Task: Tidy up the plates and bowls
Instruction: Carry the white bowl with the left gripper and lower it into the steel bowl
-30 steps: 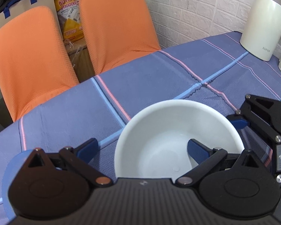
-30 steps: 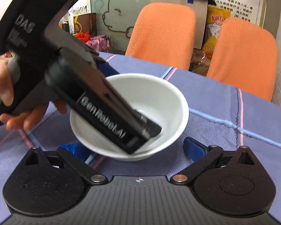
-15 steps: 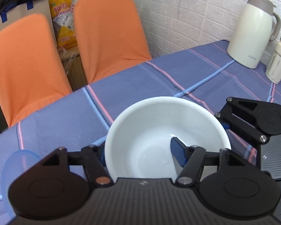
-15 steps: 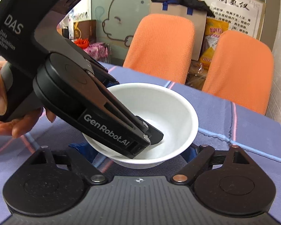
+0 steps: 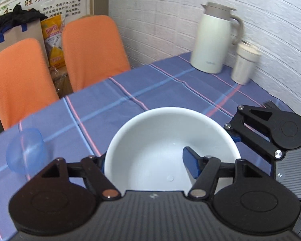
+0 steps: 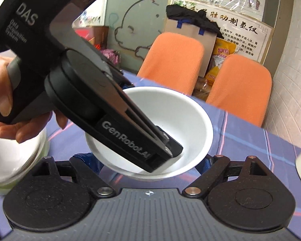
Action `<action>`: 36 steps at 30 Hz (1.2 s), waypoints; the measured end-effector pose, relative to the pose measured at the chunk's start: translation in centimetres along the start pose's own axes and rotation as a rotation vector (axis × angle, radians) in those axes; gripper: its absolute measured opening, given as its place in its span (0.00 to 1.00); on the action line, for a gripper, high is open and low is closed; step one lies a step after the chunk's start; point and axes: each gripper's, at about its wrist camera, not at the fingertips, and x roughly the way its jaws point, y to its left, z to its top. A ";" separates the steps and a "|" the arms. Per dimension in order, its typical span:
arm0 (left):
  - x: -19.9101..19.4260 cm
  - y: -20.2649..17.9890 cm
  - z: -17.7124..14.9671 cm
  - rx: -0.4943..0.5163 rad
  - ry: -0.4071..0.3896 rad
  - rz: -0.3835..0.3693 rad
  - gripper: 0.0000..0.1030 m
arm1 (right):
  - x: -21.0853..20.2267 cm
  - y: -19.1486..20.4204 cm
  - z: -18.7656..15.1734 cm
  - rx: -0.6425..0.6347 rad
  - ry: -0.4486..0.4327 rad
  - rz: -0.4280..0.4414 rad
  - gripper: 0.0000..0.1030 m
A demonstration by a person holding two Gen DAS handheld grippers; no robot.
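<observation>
A white bowl (image 5: 160, 140) hangs tilted above the blue plaid tablecloth (image 5: 150, 92), held between both grippers. My left gripper (image 5: 145, 157) is shut on its wall, one blue pad (image 5: 190, 166) inside the bowl and the other finger outside at the left. In the right wrist view the left gripper (image 6: 166, 150) reaches over the rim into the bowl (image 6: 186, 116), with a hand on its handle. My right gripper (image 6: 142, 159) is shut on the bowl's lower outside, its fingertips mostly hidden beneath it. One right finger (image 5: 235, 137) touches the bowl's right side.
A translucent blue bowl (image 5: 26, 150) lies on the cloth at the left. A stack of white and green bowls (image 6: 16, 160) stands near the hand. A cream jug (image 5: 212, 40) and a lidded cup (image 5: 244, 64) stand by the brick wall. Two orange chairs (image 5: 90, 52) line the far edge.
Both grippers narrowed onto the white bowl, the left from wide open. They then rose together with the bowl held between them, and the jug and cup came further into view.
</observation>
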 end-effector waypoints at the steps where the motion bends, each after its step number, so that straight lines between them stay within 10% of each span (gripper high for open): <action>1: -0.4 -0.8 -0.9 0.000 0.006 -0.009 0.66 | -0.7 0.8 -0.6 0.002 0.009 0.000 0.74; 12: -0.5 -6.2 -8.3 0.056 0.038 -0.006 0.67 | -2.4 5.3 -5.7 0.064 0.081 0.017 0.74; 18: -0.5 -5.7 -8.3 0.039 0.028 -0.022 0.83 | -2.3 5.4 -5.8 0.025 0.074 -0.021 0.75; 36: -2.8 -3.6 -7.8 0.013 -0.033 0.028 0.88 | -4.3 5.8 -6.2 0.038 0.131 -0.026 0.76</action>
